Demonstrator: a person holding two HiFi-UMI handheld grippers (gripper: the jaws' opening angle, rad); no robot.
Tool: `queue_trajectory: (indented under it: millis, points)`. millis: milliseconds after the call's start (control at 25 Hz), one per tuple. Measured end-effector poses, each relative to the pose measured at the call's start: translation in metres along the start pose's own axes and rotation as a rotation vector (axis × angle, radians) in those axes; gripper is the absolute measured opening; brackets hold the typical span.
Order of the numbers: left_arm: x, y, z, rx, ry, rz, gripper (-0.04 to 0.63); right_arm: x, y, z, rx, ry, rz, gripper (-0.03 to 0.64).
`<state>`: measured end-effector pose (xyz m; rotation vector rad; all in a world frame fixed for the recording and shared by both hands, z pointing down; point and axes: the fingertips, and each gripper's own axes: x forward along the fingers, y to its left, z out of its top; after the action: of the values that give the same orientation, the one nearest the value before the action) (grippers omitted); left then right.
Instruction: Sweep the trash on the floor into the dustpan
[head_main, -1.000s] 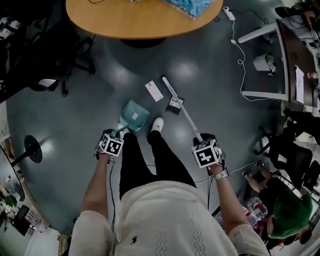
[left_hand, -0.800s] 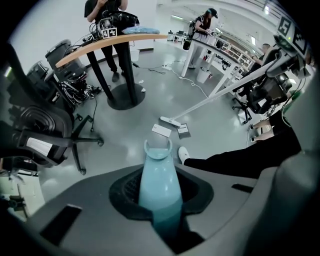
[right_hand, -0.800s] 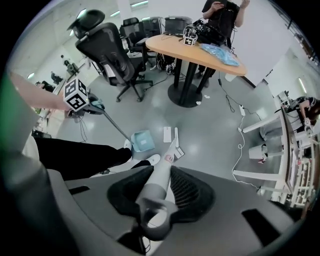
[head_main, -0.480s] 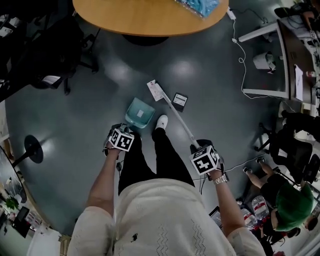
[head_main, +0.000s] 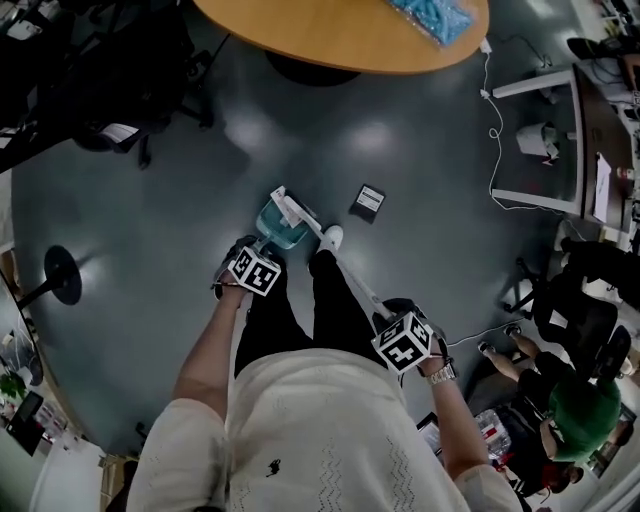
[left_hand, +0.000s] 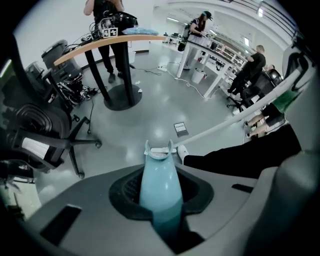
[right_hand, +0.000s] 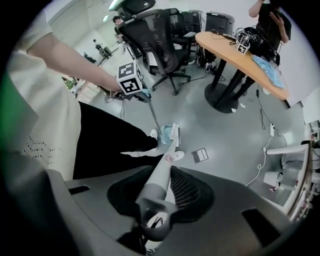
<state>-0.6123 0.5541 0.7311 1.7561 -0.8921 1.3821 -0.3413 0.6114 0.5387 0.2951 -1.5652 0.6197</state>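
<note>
A teal dustpan (head_main: 277, 226) rests on the grey floor in front of my feet, and my left gripper (head_main: 264, 250) is shut on its teal handle (left_hand: 159, 186). My right gripper (head_main: 394, 316) is shut on the long pale broom handle (right_hand: 159, 181). That handle slants up-left to the white broom head (head_main: 289, 206), which lies at the dustpan's mouth (right_hand: 166, 134). I cannot tell a white paper scrap apart from the head there. A black card (head_main: 369, 201) lies flat on the floor, to the right of the pan and apart from the broom. It also shows as the black card (left_hand: 181, 128).
A round wooden table (head_main: 340, 40) on a dark pedestal stands ahead. Office chairs (head_main: 130, 110) crowd the upper left. A white cable (head_main: 494, 130) and desk legs run along the right. A seated person in green (head_main: 575, 410) is at the lower right. A black round stand base (head_main: 55, 275) sits at the left.
The broom head swept left, from beside the black card across the white paper to the dustpan's mouth. The paper no longer lies in the open. The black card stayed put.
</note>
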Motion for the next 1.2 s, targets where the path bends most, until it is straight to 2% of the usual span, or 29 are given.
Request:
queue_trajectory:
  millis: [120, 320, 560, 720, 920, 1040, 1200]
  points:
    - [-0.003, 0.002, -0.005, 0.057, 0.004, 0.001, 0.092, -0.005, 0.009, 0.004, 0.015, 0.001, 0.02, 0.115]
    - [0.0, 0.009, -0.013, 0.078, -0.009, 0.001, 0.092, -0.02, 0.001, 0.008, 0.121, -0.02, 0.081, 0.115]
    - [-0.004, -0.005, 0.0, 0.17, -0.025, -0.035, 0.092, -0.051, -0.035, -0.014, 0.341, -0.071, 0.224, 0.115]
    - [-0.008, -0.034, 0.018, 0.258, -0.038, -0.042, 0.092, -0.074, -0.064, -0.055, 0.486, -0.119, 0.258, 0.115]
    - [0.003, -0.06, 0.068, 0.345, -0.054, -0.037, 0.092, -0.092, -0.131, -0.114, 0.623, -0.172, 0.208, 0.115]
    - [0.013, -0.07, 0.1, 0.415, -0.06, -0.049, 0.092, -0.093, -0.162, -0.158, 0.726, -0.199, 0.126, 0.115]
    - [0.021, -0.072, 0.139, 0.462, -0.063, -0.057, 0.092, -0.083, -0.195, -0.211, 0.852, -0.21, -0.011, 0.115]
